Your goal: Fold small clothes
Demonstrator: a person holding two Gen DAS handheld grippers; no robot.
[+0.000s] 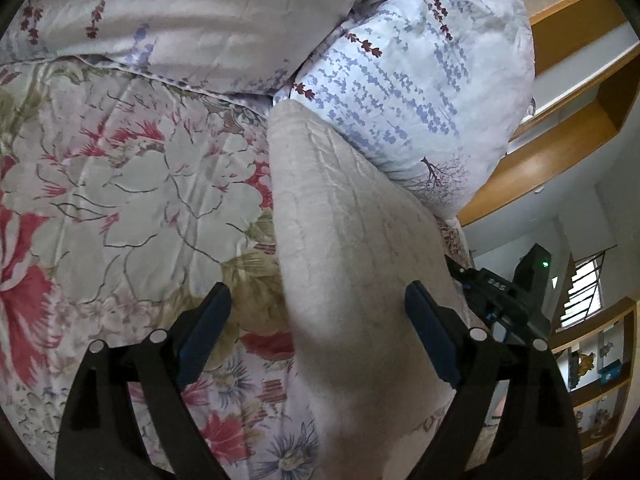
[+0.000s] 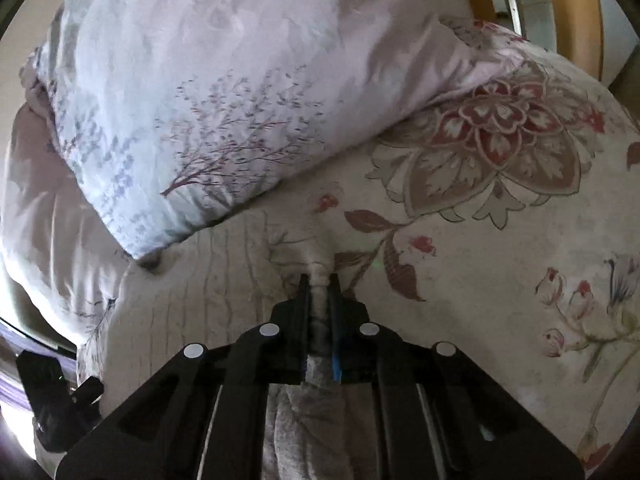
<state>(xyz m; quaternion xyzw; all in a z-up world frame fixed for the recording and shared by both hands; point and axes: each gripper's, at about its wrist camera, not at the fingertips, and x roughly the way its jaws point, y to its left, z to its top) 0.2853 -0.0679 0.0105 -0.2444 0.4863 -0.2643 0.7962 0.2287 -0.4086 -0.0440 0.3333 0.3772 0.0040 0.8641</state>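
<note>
Pale beige textured knit garment (image 1: 352, 240) lay on floral bedsheet (image 1: 120, 184), long axis toward 12 o'clock. Right gripper (image 2: 319, 280) jaws pinched its edge; left gripper (image 1: 318, 300) jaws gaped, straddling cloth, nearer the free end.

A bed covered by a floral bedspread (image 1: 120, 184) holds two pale, tree-printed pillows (image 1: 420, 92). Wooden shelves (image 1: 576, 128) line the white wall (image 1: 516, 236), while daylight enters through a barred window (image 1: 584, 284).
</note>
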